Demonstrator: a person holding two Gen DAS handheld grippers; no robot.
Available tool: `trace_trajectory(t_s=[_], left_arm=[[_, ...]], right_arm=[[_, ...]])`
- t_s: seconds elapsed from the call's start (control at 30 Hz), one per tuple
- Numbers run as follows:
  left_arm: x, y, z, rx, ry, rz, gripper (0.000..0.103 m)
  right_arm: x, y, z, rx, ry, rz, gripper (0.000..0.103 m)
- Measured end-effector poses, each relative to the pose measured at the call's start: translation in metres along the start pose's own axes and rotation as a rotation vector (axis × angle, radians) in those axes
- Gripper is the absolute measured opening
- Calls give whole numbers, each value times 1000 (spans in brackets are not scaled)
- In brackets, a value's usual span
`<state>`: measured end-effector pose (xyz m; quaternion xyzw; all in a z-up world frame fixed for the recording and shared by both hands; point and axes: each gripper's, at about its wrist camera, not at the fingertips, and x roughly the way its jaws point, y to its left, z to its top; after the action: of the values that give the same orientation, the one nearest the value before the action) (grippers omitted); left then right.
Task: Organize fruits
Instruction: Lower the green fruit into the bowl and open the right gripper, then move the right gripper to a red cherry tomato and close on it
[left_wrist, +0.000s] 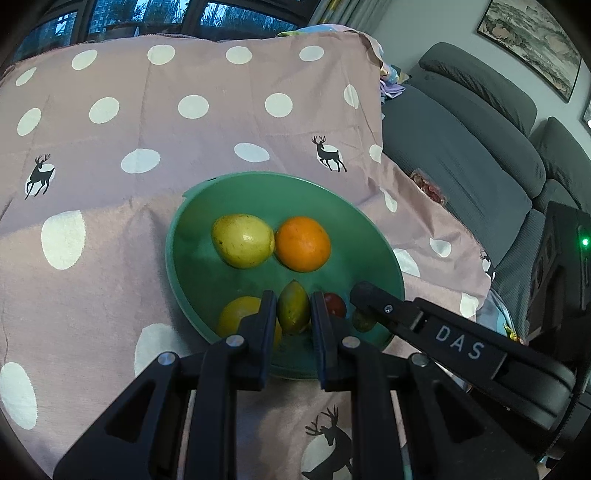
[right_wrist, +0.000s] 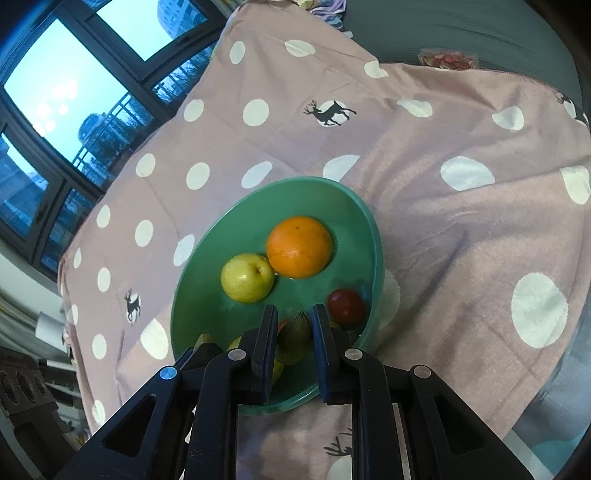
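A green bowl (left_wrist: 192, 206) sits on a pink dotted cloth and holds a yellow pear (left_wrist: 242, 240), an orange (left_wrist: 303, 243), a yellow-orange fruit (left_wrist: 236, 314) and a red fruit (left_wrist: 336, 302). My left gripper (left_wrist: 293, 297) is shut on a small green-yellow mango (left_wrist: 293, 310) low over the bowl's near side. My right gripper (left_wrist: 369, 295) reaches in from the right, with a small green fruit (left_wrist: 364, 320) under its tip. In the right wrist view my right gripper (right_wrist: 295, 313) is shut on that green-brown fruit (right_wrist: 295, 339), beside the red fruit (right_wrist: 345, 306), pear (right_wrist: 247, 277) and orange (right_wrist: 299, 245).
The pink cloth (left_wrist: 147, 122) with white dots and deer covers the whole surface. A grey sofa (left_wrist: 461, 147) stands to the right with a red snack packet (left_wrist: 428, 188) on it. A black device (left_wrist: 565, 251) with a green light is at far right. Windows (right_wrist: 74, 92) lie behind.
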<state>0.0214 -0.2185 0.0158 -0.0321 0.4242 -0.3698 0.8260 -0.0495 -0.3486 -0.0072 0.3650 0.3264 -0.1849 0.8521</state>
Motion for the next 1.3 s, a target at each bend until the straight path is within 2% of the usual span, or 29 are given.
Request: trace_trajectory(t_s=[0.23, 0.27, 0.33, 0.37, 0.4, 0.57, 0.63, 0.7, 0.8, 0.9, 1.1, 1.3], left_arm=[[0, -1, -1, 0, 6, -9, 19], [-2, -1, -2, 1, 5, -7, 22], [-7, 0, -2, -2, 4, -8, 35], [-10, 2, -2, -4, 7, -9, 47], [-14, 4, -2, -3, 3, -14, 52], [-37, 17, -3, -22, -25, 38, 58], [-51, 27, -5, -46, -34, 44, 61], [-68, 41, -8, -73, -48, 68, 64], [-90, 62, -16, -128, -67, 138, 64], [-106, 82, -28, -198, -52, 196, 64], [-113, 99, -60, -260, 7, 226, 64], [-92, 106, -79, -285, 96, 217, 64]], right_arm=[[-5, 1, -1, -3, -20, -28, 21], [-6, 1, -1, -4, -23, -30, 21], [-10, 1, -1, -5, -34, -37, 20], [-11, 1, -1, -5, -36, -44, 21], [-12, 2, -1, -6, -37, -48, 21], [-16, 10, -4, -37, -19, -36, 23], [-19, 18, -7, -61, -15, -16, 29], [-21, 26, -10, -82, -14, 13, 40], [-25, 41, -17, -127, 3, 74, 47], [-25, 59, -27, -183, 40, 123, 49], [-15, 94, -54, -305, 160, 254, 51], [11, 108, -80, -370, 260, 218, 51]])
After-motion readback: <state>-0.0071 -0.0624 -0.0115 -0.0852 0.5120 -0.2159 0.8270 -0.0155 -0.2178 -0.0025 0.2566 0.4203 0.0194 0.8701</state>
